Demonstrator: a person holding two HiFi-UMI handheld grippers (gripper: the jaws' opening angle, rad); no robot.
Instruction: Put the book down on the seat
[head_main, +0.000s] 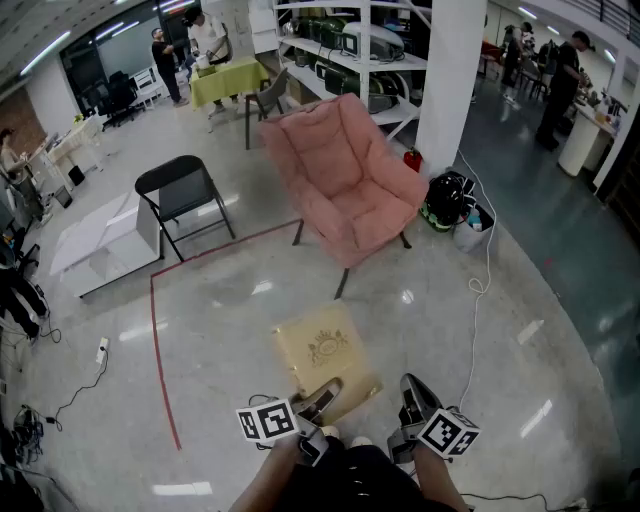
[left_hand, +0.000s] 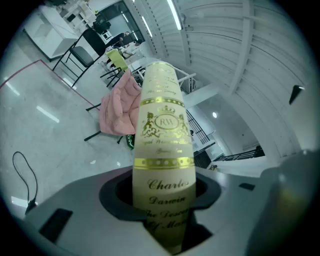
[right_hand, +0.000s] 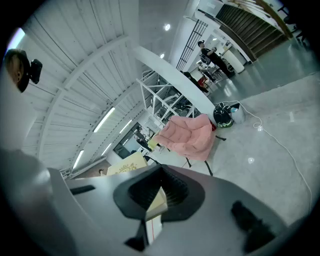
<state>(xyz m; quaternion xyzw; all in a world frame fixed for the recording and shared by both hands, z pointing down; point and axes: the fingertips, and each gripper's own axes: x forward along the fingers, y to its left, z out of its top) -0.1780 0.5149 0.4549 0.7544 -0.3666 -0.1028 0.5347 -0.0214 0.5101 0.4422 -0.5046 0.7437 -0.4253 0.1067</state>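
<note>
1. We see one book (head_main: 325, 350), cream with gold print, held above the shiny floor (head_main: 230, 330) in the near middle of the scene. It is well apart from the chair ahead.
2. There are two hand-held grippers. The left hand-held gripper (head_main: 318, 400) is clenched on the book's near edge. In the left gripper view the spine rises from between its jaws, and the gold lettering includes "Charles Darwin".
3. The right hand-held gripper (head_main: 408, 390) sits just right of the book's near right corner. In the right gripper view its jaws stand a little apart. One ribbed pad is bare, and a cream corner of the book shows in the gap, so we count this one as released.
4. Each carries one cube: the left marker cube (head_main: 268, 421) and the right marker cube (head_main: 447, 432).
5. One pink armchair (head_main: 345, 150) stands farther off, right of centre. Its seat (head_main: 372, 222) has nothing lying on it.
6. One black folding chair (head_main: 180, 190) stands to the left of the armchair.
7. One red tape line (head_main: 160, 340) runs along the floor on the left and bends towards the armchair.
8. One black-and-green bag (head_main: 447, 200) lies on the floor right of the armchair, beside one white pillar (head_main: 450, 80).
9. Far left, two people (head_main: 207, 38) stand by one green counter (head_main: 228, 80).
</note>
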